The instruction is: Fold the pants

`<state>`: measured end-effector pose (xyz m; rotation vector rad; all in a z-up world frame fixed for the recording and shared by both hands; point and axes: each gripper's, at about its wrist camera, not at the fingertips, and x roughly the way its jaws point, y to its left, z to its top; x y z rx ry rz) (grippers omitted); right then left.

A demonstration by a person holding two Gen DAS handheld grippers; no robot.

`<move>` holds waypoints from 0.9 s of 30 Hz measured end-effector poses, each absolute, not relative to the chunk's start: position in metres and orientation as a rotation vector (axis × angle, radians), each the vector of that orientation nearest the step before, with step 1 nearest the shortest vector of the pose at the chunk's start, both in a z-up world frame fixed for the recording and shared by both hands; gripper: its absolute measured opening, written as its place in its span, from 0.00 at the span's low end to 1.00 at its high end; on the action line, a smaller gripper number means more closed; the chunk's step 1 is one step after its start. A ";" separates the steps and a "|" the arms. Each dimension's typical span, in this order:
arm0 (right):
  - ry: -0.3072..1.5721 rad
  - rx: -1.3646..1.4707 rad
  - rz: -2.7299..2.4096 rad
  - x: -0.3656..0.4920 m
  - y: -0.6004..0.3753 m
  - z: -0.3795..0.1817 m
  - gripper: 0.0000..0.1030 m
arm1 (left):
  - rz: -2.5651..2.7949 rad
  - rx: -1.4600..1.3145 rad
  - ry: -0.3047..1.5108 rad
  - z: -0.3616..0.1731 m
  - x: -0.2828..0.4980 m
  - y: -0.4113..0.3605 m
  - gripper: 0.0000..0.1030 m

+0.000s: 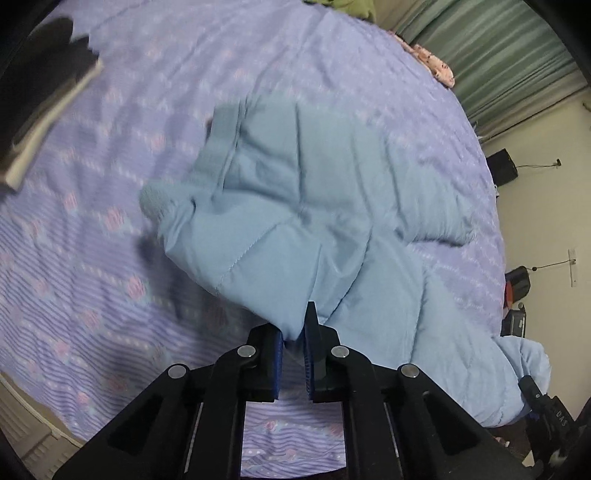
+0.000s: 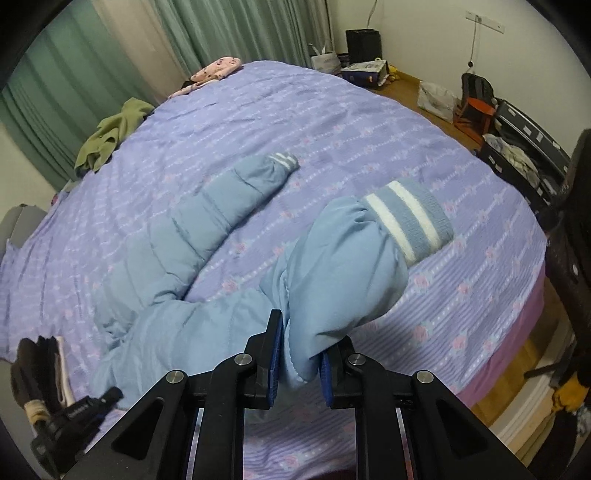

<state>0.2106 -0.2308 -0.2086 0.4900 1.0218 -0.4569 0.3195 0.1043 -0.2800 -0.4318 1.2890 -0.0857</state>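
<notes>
Pants [image 2: 192, 236]: light blue, quilted/puffy, w/ ribbed ankle cuffs striped blue + white. Spread across purple floral bedspread [image 2: 369, 122], legs apart in a V. Far leg lies flat, cuff [image 2: 282, 160] pointing away. Near leg bunched + lifted, its cuff [image 2: 410, 221] raised off the bed. Waistband end [image 1: 221, 133] crumpled, fabric heaped in soft folds, drawstring showing; not yet folded.

You're in a home bedroom
A purple-sheeted bed [image 2: 332, 110], green curtains [image 2: 229, 29] and your luggage [image 2: 524, 147] on the floor show it
</notes>
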 end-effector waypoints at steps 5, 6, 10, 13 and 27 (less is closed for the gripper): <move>1.032 0.550 -0.447 0.241 -0.246 -0.197 0.18 | -0.059 -0.439 1.232 -0.254 0.351 0.096 0.10; 1.031 0.565 -0.451 0.250 -0.249 -0.196 0.18 | -0.056 -0.439 1.222 -0.250 0.357 0.095 0.10; 1.016 0.611 -0.479 0.295 -0.270 -0.200 0.18 | -0.043 -0.410 1.184 -0.240 0.395 0.081 0.10; 0.993 0.651 -0.503 0.330 -0.285 -0.205 0.18 | -0.026 -0.382 1.179 -0.242 0.429 0.069 0.10; 1.076 0.656 -0.500 0.494 -0.319 -0.296 0.18 | 0.052 -0.330 1.254 -0.309 0.538 0.048 0.10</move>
